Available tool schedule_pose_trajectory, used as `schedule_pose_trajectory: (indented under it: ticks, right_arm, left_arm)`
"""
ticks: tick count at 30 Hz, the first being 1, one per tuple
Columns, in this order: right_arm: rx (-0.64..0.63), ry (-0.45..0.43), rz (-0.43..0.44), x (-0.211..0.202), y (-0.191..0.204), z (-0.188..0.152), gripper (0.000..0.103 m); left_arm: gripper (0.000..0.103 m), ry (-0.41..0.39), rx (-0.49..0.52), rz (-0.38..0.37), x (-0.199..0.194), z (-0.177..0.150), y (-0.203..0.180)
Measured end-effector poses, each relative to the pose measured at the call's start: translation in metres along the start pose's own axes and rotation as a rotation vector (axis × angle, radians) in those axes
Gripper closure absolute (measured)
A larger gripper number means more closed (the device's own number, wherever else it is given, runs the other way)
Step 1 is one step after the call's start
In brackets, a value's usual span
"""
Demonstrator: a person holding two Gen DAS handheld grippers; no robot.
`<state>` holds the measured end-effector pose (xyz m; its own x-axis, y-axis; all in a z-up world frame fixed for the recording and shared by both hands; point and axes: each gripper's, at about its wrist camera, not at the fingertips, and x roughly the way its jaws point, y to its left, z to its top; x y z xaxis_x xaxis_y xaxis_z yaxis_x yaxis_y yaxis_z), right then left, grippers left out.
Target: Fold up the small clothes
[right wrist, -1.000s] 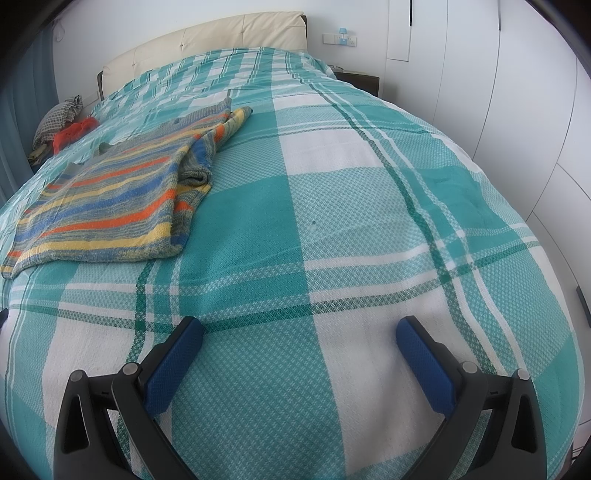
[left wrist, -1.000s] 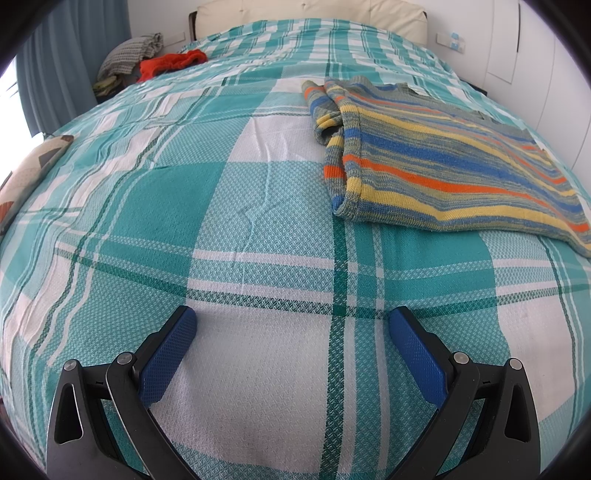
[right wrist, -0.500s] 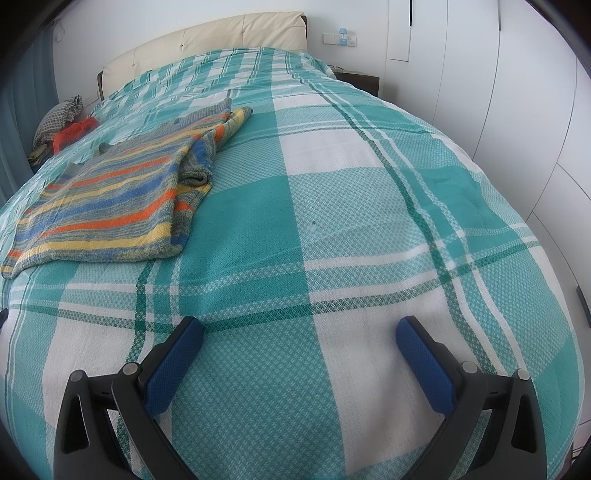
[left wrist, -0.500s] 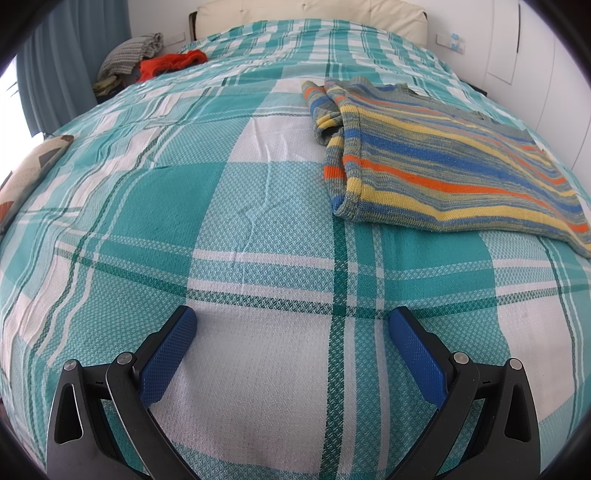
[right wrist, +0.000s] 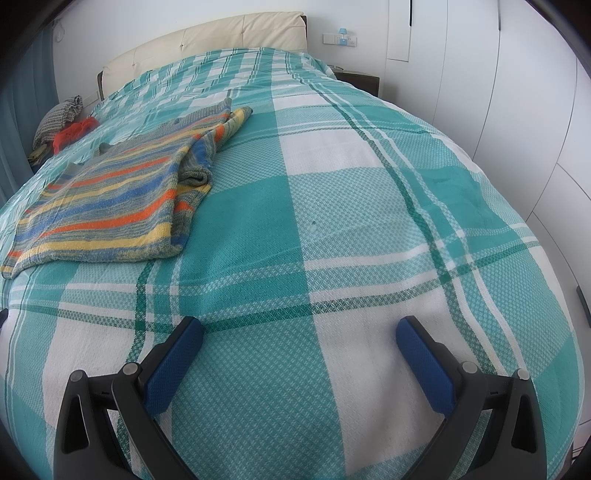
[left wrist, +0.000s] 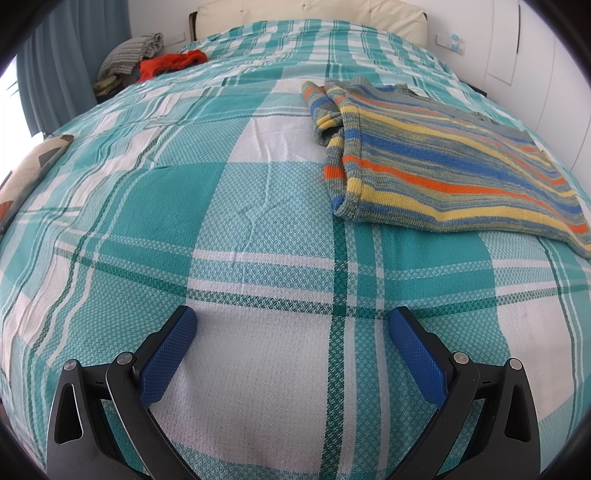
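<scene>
A small striped knit sweater (left wrist: 436, 162), in blue, orange, yellow and grey, lies flat on the teal plaid bedspread (left wrist: 177, 206) with its sleeves folded in over its sides. In the left wrist view it is at the upper right. In the right wrist view the sweater (right wrist: 118, 199) is at the upper left. My left gripper (left wrist: 291, 325) is open and empty, over the bedspread well short of the sweater. My right gripper (right wrist: 299, 332) is open and empty, over the bedspread (right wrist: 369, 206) to the right of the sweater.
A red garment (left wrist: 170, 62) and a grey checked garment (left wrist: 129, 50) lie at the far left corner by the cream headboard (left wrist: 314, 11). A patterned cushion (left wrist: 26, 173) sits at the bed's left edge. White wardrobe doors (right wrist: 517, 110) stand along the right.
</scene>
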<state>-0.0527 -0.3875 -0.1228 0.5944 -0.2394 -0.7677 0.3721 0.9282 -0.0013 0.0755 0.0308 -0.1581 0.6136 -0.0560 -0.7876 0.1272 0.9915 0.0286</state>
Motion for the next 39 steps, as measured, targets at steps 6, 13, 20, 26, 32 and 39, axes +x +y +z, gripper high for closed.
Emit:
schedule_pose_trajectory:
  ticks: [6, 13, 20, 26, 32, 39]
  right_arm:
    - [0.001, -0.001, 0.001, 0.000, 0.000, 0.000, 0.000]
    - [0.001, -0.001, 0.002, 0.000, 0.000, 0.000, 0.000]
    - [-0.005, -0.001, -0.009, -0.001, 0.002, 0.001, 0.000]
    - [0.004, 0.117, 0.103, -0.005, -0.009, 0.026, 0.000]
    - [0.118, 0.198, 0.367, 0.015, -0.036, 0.113, 0.005]
    - [0.089, 0.386, 0.519, 0.105, 0.004, 0.197, 0.029]
  left_arm:
    - [0.001, -0.002, -0.002, -0.003, 0.000, -0.001, 0.000]
    - [0.001, -0.007, -0.006, -0.009, 0.000, 0.002, -0.001]
    - [0.001, -0.004, 0.066, 0.019, -0.026, -0.006, -0.010]
    - [0.002, -0.044, 0.341, -0.210, -0.080, -0.004, -0.088]
    - [0.002, -0.061, 0.602, -0.498, -0.078, 0.027, -0.238]
    - [0.028, 0.016, 0.567, -0.497, -0.007, 0.064, -0.348]
